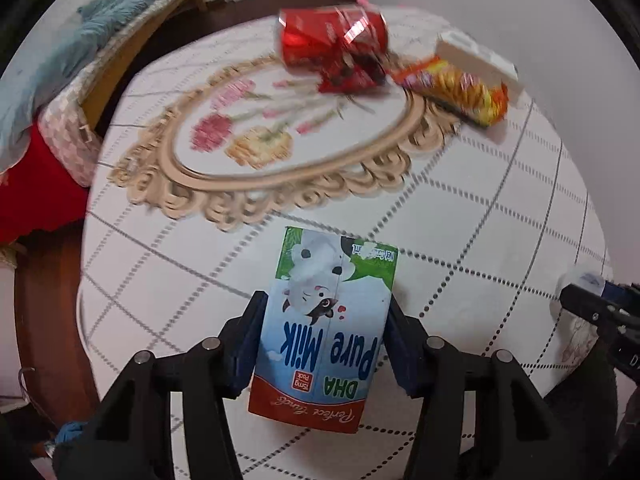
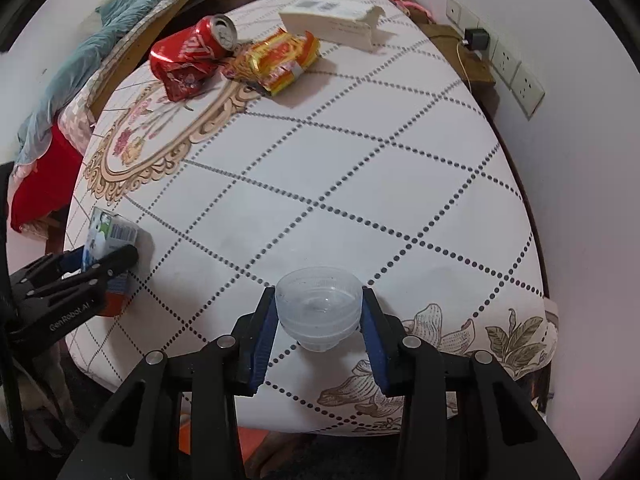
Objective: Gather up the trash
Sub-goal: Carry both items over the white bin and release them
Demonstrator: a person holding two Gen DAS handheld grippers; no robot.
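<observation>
My left gripper (image 1: 326,320) is shut on a blue and green Pure Milk carton (image 1: 328,320) and holds it over the near part of the table; the carton also shows at the left of the right wrist view (image 2: 110,236). My right gripper (image 2: 319,312) is shut on a clear plastic cup (image 2: 319,306) near the table's front edge. At the far side lie a crushed red can (image 1: 332,40) (image 2: 192,46), a red wrapper (image 2: 182,80), a yellow-orange snack packet (image 1: 452,88) (image 2: 280,60) and a white box (image 2: 332,20).
The table wears a white cloth (image 2: 360,160) with a dotted diamond grid and a floral oval. A bed with blue and red blankets (image 2: 48,100) stands to the left. Wall sockets with a charger (image 2: 476,38) are at the right.
</observation>
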